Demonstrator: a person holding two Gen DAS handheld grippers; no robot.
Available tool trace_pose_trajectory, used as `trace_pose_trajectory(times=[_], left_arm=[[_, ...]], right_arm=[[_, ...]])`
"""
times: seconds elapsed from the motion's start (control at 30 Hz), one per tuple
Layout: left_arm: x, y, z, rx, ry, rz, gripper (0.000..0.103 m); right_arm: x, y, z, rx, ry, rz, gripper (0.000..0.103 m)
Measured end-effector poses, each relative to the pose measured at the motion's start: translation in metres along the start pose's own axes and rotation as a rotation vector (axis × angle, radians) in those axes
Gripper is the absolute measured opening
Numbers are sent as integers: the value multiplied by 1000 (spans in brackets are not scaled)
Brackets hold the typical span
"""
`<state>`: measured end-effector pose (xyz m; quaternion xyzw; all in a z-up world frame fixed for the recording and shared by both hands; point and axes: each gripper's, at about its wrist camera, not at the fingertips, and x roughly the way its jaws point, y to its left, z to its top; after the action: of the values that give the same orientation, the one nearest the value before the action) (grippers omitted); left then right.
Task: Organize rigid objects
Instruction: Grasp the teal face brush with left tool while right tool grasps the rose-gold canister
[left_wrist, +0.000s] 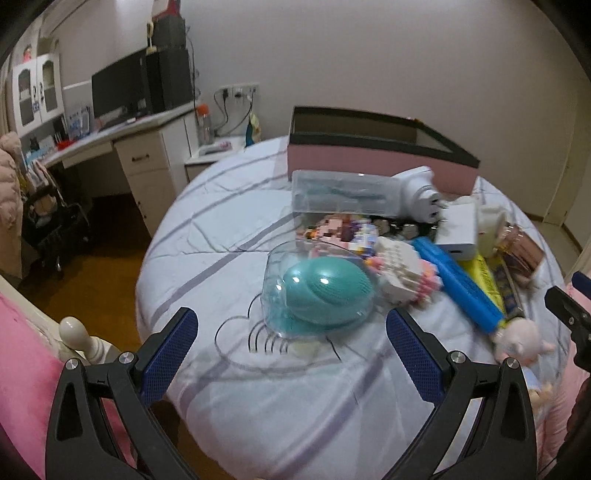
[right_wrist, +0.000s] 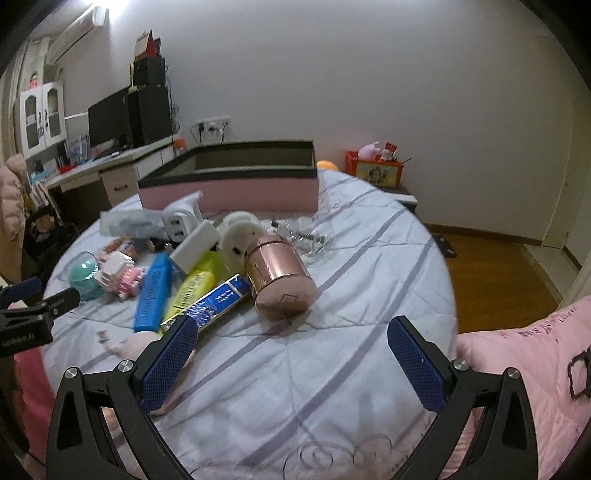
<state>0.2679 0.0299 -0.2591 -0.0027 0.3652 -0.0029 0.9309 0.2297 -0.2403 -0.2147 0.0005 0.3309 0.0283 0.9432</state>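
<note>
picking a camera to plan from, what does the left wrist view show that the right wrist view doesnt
Only the left wrist view: the white bedpost and the clear lidded case seen sharply. Only the right wrist view: the red box on the far nightstand and the pink quilt. Both: the pink storage box, teal item in its clear shell, blue case, and open left gripper and right gripper.

Left wrist view: box (left_wrist: 380, 162) at upper centre on bed (left_wrist: 229, 229), clear case (left_wrist: 332, 192) just before it, domed container (left_wrist: 317, 291) at centre, block toy (left_wrist: 399, 273) touching its right, desk (left_wrist: 122, 136) at upper left.
</note>
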Motion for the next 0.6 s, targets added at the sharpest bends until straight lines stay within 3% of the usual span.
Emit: trace_pose_trajectory(times=[0.27,0.33,0.4,0.47,0.5,0.6], left_arm=[[34,-6,15,42,60,-22,103],[37,-6,15,54,61,-26,102],[37,-6,16,62,57,-45,97],[36,-6,18,72,46,-68,80],[34,-6,18,75,40,-78,75],[33,-2,18,74,32,-93,75]], right_arm=[[37,-2,17,-13,29,74,102],[44,-2,20,-15,39,96,96],[49,-2,22,-13,52,115,75],[56,-2,23,-21,69,128,67],[59,-2,24,-25,71,129,67],[64,-3,28,-30,72,129,67]])
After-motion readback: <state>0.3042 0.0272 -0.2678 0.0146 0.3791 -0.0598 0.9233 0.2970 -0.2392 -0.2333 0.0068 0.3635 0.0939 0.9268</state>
